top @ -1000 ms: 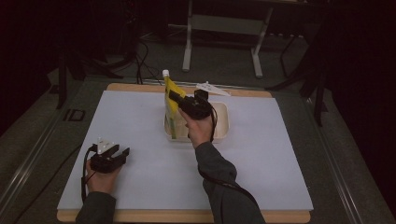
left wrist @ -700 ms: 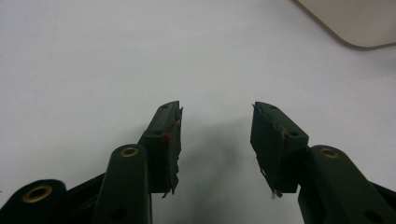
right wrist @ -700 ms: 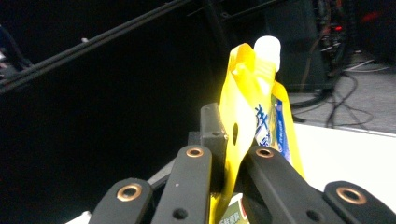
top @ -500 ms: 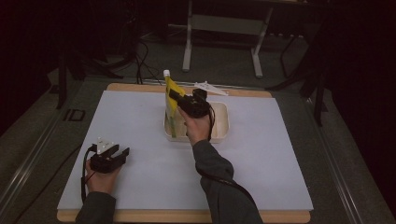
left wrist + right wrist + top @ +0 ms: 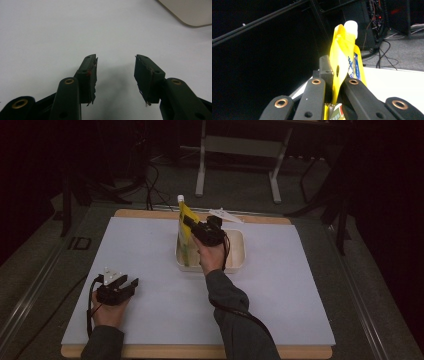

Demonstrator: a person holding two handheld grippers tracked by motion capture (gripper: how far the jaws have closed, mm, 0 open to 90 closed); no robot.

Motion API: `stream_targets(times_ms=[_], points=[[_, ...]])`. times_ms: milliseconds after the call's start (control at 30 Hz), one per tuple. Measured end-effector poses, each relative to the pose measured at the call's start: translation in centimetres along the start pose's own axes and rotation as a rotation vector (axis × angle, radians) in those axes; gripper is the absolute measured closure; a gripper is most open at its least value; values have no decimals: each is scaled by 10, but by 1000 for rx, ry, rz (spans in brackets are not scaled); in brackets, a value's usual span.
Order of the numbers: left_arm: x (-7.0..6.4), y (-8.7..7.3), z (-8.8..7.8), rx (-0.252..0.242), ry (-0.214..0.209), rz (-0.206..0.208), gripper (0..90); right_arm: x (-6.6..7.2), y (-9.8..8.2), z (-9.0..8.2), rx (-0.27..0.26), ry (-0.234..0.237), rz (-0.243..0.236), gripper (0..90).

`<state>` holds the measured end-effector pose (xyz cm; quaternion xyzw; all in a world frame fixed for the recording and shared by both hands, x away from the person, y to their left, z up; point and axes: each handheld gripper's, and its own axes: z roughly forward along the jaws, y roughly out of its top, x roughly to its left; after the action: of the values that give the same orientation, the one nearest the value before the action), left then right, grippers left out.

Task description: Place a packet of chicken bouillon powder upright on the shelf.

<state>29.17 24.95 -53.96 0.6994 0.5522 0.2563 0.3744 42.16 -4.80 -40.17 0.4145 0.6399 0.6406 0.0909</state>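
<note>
A yellow pouch (image 5: pixel 185 234) with a white cap stands upright at the left end of a cream tray (image 5: pixel 239 253) near the table's far middle. My right gripper (image 5: pixel 191 224) is shut on the pouch's upper edge; in the right gripper view the yellow pouch (image 5: pixel 343 53) is pinched between both jaws, its cap above them. My left gripper (image 5: pixel 126 285) rests open on the white table at the front left. In the left gripper view that gripper (image 5: pixel 115 66) has nothing between its jaws.
A white mat (image 5: pixel 150 310) covers the wooden table. A small white packet (image 5: pixel 222 215) lies behind the tray near the far edge. A corner of the cream tray (image 5: pixel 190 12) lies ahead of the left gripper. Metal stands and cables fill the dark floor beyond.
</note>
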Motion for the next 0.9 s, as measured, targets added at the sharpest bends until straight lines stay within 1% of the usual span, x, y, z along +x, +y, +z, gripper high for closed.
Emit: stream_targets(times_ms=[167, 300, 433, 600, 733, 767, 900], points=[[0, 0, 0, 1, -1, 1, 521, -1, -1, 1, -9, -8, 0, 900], [0, 0, 0, -2, -3, -2, 520, -1, 0, 3, -32, -15, 2, 900], [1, 0, 0, -3, -6, -4, 520, -1, -2, 6, -47, -29, -15, 900], [1, 0, -1, -6, -7, -7, 520, -2, -6, 10, -46, -33, -5, 900], [1, 0, -1, -5, -7, -6, 520, -1, -13, 11, -38, -30, -24, 900], [1, 0, -1, -4, -8, -6, 520, -1, -14, 11, -39, -35, -21, 900], [1, 0, 0, -3, -5, -5, 520, -6, -20, 9, -42, -26, 25, 900]])
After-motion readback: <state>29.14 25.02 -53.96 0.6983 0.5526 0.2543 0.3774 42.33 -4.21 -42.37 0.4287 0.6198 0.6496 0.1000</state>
